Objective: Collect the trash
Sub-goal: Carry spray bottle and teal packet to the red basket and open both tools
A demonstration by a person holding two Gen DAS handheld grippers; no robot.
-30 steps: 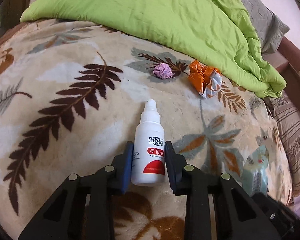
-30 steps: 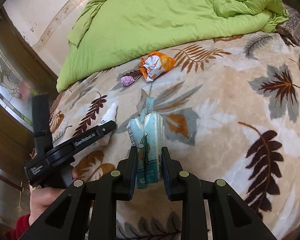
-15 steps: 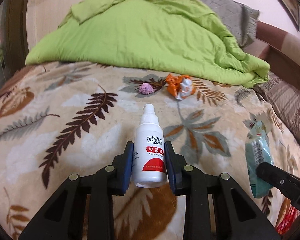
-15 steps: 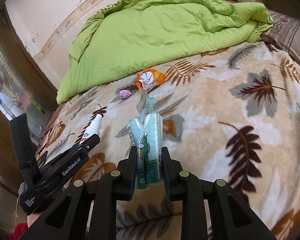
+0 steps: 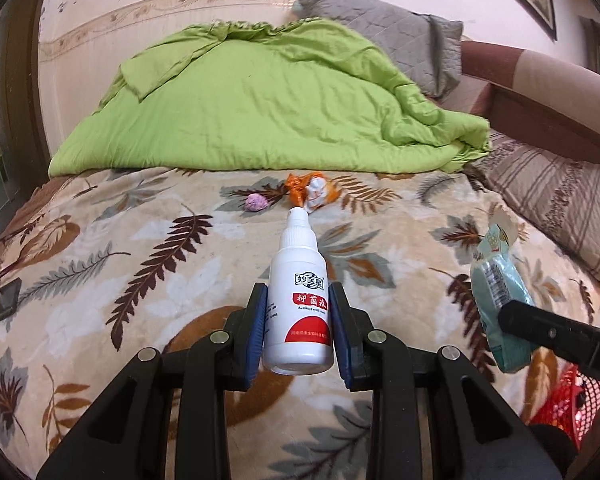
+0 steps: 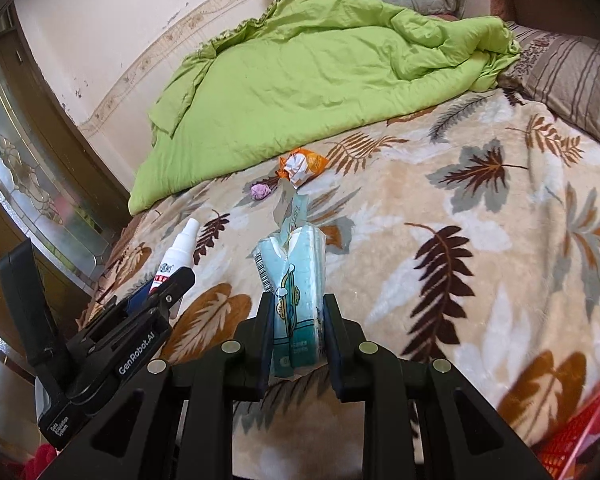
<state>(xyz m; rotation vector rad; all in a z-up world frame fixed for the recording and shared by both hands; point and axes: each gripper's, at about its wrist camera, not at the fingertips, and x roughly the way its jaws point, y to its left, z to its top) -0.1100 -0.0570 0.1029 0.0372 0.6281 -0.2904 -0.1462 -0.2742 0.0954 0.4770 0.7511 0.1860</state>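
The bed (image 5: 100,280) under me wears a leaf-print blanket, green quilt (image 5: 260,108) at twelve o'clock. My right tongs (image 6: 296,332) pinch a teal tissue pack (image 6: 296,280), long axis toward twelve. My left tongs (image 5: 298,332), marked "GenRobot.AI", clamp a white bottle (image 5: 300,300) with a red Chinese label, nozzle toward twelve. Beyond lie an orange wrapper (image 5: 310,194) and a purple wad (image 5: 257,202).

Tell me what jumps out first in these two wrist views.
The left gripper is clamped on a white bottle with a red label, and the right gripper on a crumpled teal tissue pack, both held above the leaf-print blanket. Behind them lies a bright green quilt, with an orange wrapper and purple wad at its edge.
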